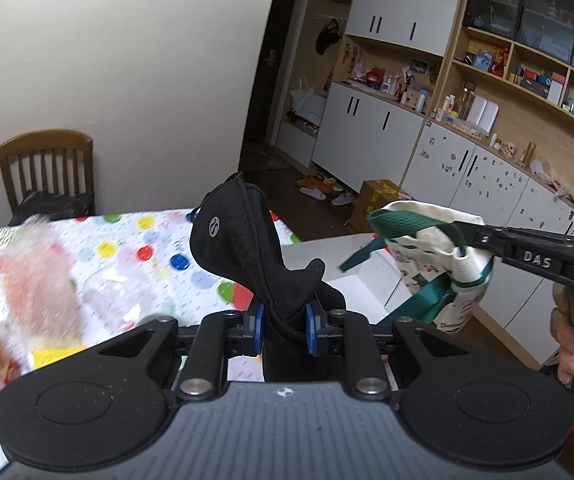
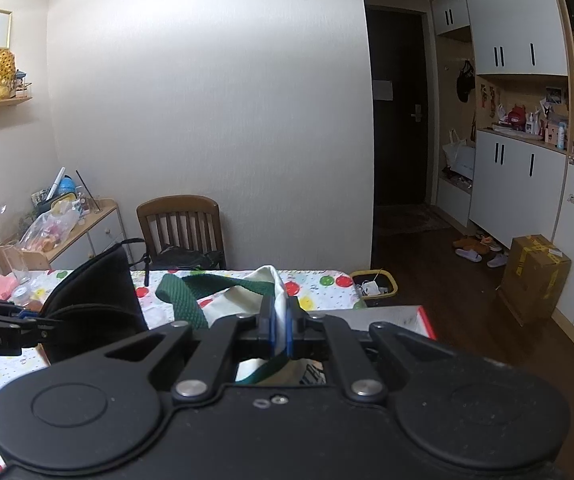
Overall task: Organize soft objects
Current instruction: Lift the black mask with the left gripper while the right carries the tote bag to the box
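Observation:
My left gripper point(image 1: 283, 326) is shut on a black fabric bag point(image 1: 243, 240) with a small round logo; the bag sticks up and forward between the blue pads, lifted above the table. My right gripper point(image 2: 281, 326) is shut on a cream tote bag point(image 2: 247, 296) with green straps, whose cloth rises between its pads. In the left wrist view the right gripper point(image 1: 463, 240) comes in from the right, clamping the bunched tote bag point(image 1: 439, 264), with a hand point(image 1: 571, 336) on its handle. In the right wrist view the left gripper point(image 2: 35, 320) shows at the left holding the black bag point(image 2: 95, 300).
A table with a polka-dot cloth point(image 1: 135, 248) lies below, with blurred packets point(image 1: 35, 280) at its left. A white box point(image 1: 343, 264) sits at the table's right end. A wooden chair point(image 2: 181, 224) stands behind, a cardboard box point(image 2: 535, 276) and a bin point(image 2: 375, 284) on the floor.

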The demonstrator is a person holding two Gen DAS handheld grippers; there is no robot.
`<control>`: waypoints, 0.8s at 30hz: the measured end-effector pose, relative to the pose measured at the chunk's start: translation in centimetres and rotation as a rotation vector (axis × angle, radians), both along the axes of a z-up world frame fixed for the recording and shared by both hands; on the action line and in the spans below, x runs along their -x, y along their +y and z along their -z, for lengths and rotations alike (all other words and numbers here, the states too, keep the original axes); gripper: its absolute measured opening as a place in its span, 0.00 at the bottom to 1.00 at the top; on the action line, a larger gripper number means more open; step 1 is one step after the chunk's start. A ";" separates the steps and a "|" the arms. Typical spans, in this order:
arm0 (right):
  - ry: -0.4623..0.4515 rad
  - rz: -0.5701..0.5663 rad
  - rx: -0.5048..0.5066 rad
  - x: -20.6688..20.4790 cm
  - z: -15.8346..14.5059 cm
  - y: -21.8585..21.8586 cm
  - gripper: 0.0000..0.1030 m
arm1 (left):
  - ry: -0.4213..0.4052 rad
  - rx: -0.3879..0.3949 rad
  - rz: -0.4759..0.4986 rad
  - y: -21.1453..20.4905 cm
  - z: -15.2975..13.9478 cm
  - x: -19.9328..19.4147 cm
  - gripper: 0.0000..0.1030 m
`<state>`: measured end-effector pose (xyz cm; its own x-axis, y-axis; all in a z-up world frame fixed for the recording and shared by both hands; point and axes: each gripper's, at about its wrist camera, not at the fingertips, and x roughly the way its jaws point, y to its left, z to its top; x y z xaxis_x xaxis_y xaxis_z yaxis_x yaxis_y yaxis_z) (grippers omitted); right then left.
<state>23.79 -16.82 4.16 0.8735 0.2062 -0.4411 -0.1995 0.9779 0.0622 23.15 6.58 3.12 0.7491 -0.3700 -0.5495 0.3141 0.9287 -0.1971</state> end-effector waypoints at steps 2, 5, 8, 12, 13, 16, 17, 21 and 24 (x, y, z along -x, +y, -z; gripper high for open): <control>-0.002 -0.003 -0.001 -0.9 0.2 -1.2 0.04 | -0.001 -0.008 0.008 -1.8 0.0 -1.1 0.19; -0.003 -0.004 -0.009 -2.3 0.6 -2.8 0.04 | 0.006 -0.019 0.006 -4.5 0.1 -2.8 0.19; -0.003 -0.008 -0.016 -3.9 1.2 -4.5 0.04 | 0.011 -0.023 0.005 -7.0 0.5 -4.4 0.19; 0.012 -0.007 -0.024 -5.6 2.4 -6.3 0.04 | 0.022 -0.040 0.009 -10.3 1.6 -6.6 0.19; 0.019 -0.005 -0.027 -6.1 2.7 -6.7 0.04 | 0.028 -0.045 0.010 -10.7 2.0 -7.0 0.19; 0.043 -0.012 -0.045 -7.5 3.9 -7.9 0.04 | 0.051 -0.069 0.009 -12.3 3.5 -8.5 0.19; 0.049 -0.016 -0.045 -7.9 4.3 -8.2 0.04 | 0.062 -0.075 0.010 -12.7 3.9 -9.1 0.19; 0.054 -0.067 -0.059 -9.0 5.7 -8.4 0.04 | 0.096 -0.125 0.007 -14.1 6.2 -10.7 0.19; 0.074 -0.084 -0.038 -10.1 6.5 -7.8 0.04 | 0.131 -0.159 0.003 -14.7 8.0 -12.2 0.19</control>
<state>33.90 -24.59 -2.39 0.8176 0.2954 -0.4942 -0.2743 0.9545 0.1168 35.37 -8.11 -4.87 0.6665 -0.2731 -0.6937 0.2981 0.9505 -0.0877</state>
